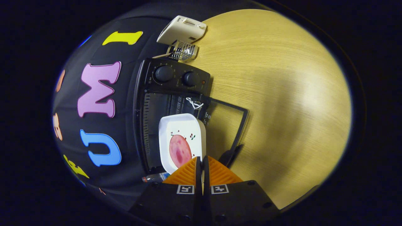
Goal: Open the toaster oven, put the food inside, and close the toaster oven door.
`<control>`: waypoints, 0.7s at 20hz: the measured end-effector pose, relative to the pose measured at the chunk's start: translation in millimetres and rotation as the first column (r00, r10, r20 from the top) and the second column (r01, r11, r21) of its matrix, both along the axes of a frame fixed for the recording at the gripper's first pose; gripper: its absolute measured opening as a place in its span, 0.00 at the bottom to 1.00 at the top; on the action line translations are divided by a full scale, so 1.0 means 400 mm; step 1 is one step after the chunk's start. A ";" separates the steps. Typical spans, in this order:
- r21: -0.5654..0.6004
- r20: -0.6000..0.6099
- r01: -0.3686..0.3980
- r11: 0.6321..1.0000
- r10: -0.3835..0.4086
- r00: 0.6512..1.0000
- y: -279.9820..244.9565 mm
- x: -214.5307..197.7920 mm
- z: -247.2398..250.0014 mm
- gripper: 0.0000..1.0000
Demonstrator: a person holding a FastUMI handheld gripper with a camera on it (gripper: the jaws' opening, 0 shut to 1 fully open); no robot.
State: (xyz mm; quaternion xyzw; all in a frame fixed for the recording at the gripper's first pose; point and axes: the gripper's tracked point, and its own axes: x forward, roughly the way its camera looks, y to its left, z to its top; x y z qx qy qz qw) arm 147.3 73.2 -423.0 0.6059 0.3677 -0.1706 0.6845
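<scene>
The view is rolled sideways. A black toaster oven (176, 78) with two knobs stands on the wooden table, its glass door (224, 125) swung fully open toward me. My gripper (201, 158) is shut on the rim of a white square plate (182, 125), both fingers pinching its near edge. A round pink slice of meat (179, 150) lies on the plate. The plate hangs just ahead of the fingers, over the oven's open mouth and the hinge end of the door. A white string (194, 103) is tied to the door's handle.
Beyond the oven lies a white pop-up toaster (182, 29) with a small wire rack (183, 51) beside it. The light wooden table (282, 94) stretches wide on the door's side. The booth's black cloth wall (94, 94) backs the oven.
</scene>
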 end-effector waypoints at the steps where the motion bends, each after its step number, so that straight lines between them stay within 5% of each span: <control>1: 0.003 -0.001 0.038 0.999 -0.038 0.999 0.010 0.028 -0.004 0.05; 6: 0.024 -0.006 0.210 0.977 -0.210 0.978 0.039 0.144 -0.040 0.05; 14: 0.037 -0.014 0.260 0.965 -0.259 0.966 0.079 0.212 -0.074 0.05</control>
